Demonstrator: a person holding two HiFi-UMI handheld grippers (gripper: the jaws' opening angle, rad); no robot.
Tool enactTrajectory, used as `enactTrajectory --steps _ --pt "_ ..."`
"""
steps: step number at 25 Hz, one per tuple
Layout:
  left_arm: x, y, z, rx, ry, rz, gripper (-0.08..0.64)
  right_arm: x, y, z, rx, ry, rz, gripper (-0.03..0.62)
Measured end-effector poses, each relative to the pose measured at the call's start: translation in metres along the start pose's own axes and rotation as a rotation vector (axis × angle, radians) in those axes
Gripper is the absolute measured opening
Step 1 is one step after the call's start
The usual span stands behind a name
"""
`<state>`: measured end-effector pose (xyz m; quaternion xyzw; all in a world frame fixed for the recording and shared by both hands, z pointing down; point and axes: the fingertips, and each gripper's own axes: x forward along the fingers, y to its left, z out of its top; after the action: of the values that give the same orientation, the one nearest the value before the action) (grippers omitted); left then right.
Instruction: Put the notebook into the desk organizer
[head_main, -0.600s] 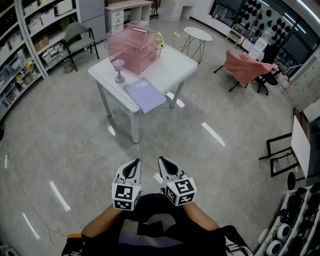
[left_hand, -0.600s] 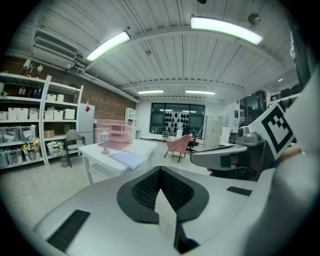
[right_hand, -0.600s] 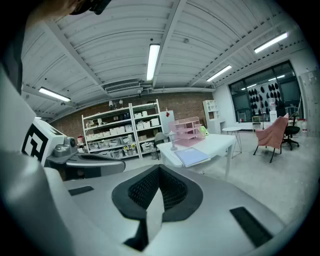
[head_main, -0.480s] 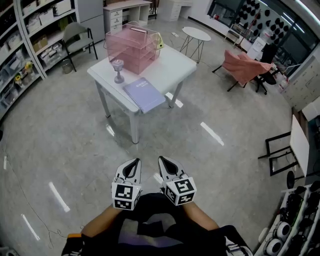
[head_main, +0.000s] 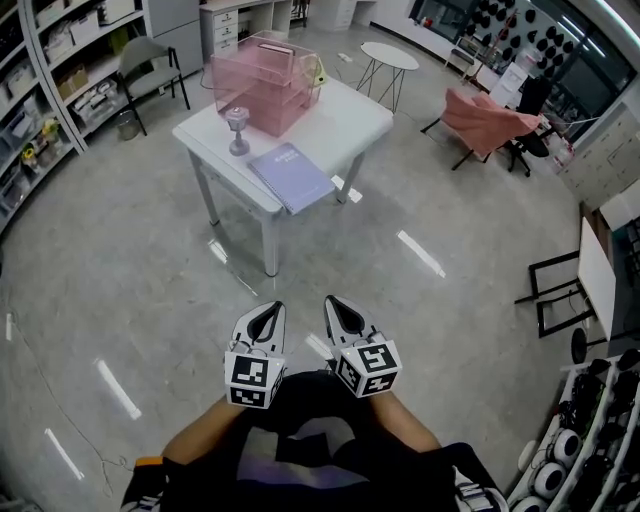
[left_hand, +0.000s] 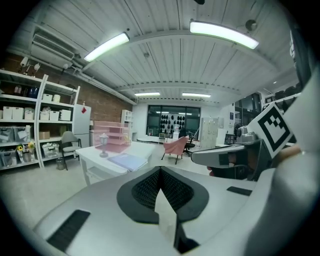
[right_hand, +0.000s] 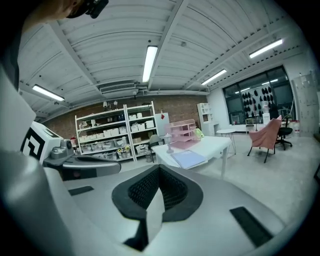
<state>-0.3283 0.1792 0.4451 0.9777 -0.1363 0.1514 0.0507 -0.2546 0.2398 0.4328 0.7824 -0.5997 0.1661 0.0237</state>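
Sitting flat at the near corner of a white table (head_main: 345, 120), the notebook (head_main: 292, 177) is well ahead of both grippers and apart from them. Further out from the grippers, the pink desk organizer (head_main: 262, 83) is on the table's far side, with a small stemmed ornament (head_main: 237, 132) between it and the notebook's left edge. Left gripper (head_main: 265, 322) and right gripper (head_main: 343, 315) are side by side over the floor, close to the person's body, both with jaws pressed together and empty.

Grey shiny floor (head_main: 120, 270), a white tabletop (head_main: 345, 120), shelves (head_main: 35, 100) at the left, a small round table (head_main: 390, 57), brick wall (left_hand: 102, 107), long ceiling lamps (left_hand: 106, 46).
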Motion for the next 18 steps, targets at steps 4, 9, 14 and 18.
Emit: enactTrajectory --steps 4,9,14,18 --pt "0.003 0.014 0.004 0.012 -0.010 -0.001 0.008 0.009 -0.007 0.007 0.021 -0.011 -0.009 0.015" --pt "0.015 0.035 0.013 0.016 -0.024 0.024 0.008 0.032 -0.025 0.016 0.047 -0.006 -0.007 0.015" --pt "0.044 0.055 0.021 0.031 -0.010 0.048 0.008 0.069 -0.057 0.027 0.087 0.008 0.008 0.017" --pt "0.083 0.070 0.027 0.033 0.009 0.097 0.008 0.114 -0.091 0.034 0.104 0.033 0.056 0.018"
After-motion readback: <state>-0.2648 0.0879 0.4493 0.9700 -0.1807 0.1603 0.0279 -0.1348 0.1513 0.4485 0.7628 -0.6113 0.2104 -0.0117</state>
